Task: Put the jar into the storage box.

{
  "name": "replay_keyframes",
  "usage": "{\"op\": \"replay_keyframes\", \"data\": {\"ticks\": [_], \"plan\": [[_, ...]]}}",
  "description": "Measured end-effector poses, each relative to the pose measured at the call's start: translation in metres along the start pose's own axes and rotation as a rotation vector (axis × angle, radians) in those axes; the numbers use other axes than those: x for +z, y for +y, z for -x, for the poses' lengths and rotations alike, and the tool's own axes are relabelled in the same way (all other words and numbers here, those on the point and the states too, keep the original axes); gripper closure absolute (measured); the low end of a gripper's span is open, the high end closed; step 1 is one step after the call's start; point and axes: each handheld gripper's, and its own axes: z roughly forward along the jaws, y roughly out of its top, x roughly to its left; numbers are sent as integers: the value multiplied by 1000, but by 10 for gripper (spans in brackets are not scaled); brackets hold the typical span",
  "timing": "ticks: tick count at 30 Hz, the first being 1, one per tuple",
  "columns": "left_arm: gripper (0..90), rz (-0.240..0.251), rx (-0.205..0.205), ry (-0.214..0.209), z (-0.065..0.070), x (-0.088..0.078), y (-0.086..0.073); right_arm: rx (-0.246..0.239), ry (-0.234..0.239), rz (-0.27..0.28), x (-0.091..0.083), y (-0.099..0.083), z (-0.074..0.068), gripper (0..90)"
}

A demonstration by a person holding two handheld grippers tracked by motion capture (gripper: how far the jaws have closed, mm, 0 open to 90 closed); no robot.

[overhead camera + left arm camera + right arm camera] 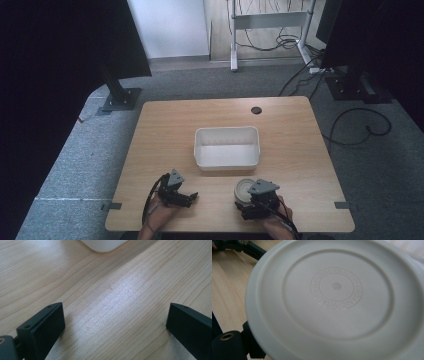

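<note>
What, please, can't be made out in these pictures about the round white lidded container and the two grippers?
- Right gripper: its grip on the container is hidden; in the right gripper view the lid covers the jaws, in the high view the grey plate does.
- Container body: hidden under the lid, so its contents can't be told.
- White bin: cut off by the top edge in the left gripper view.
- Left gripper: open over bare table.

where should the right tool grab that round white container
Best on its side wall under the lid rim, coming in level from the person's edge of the table, jaws on either side. The round white container stands upright, and its broad flat lid offers nothing to pinch from above. The right tool already sits against it there.
</note>
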Motion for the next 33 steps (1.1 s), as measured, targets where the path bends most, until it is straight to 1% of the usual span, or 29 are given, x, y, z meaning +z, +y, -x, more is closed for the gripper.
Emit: {"op": "replay_keyframes", "data": {"ticks": [7,13,25,33], "plan": [[17,0,0,0,0,0,0,9,2,13,4,8,2,96],[18,0,1,0,0,0,0,7,2,21,8,17,3,96],[17,-1,1,0,0,0,0,-19,5,41,17,38,3,96],[17,-1,1,0,0,0,0,-22,14,49,26,52,3,96]]}}
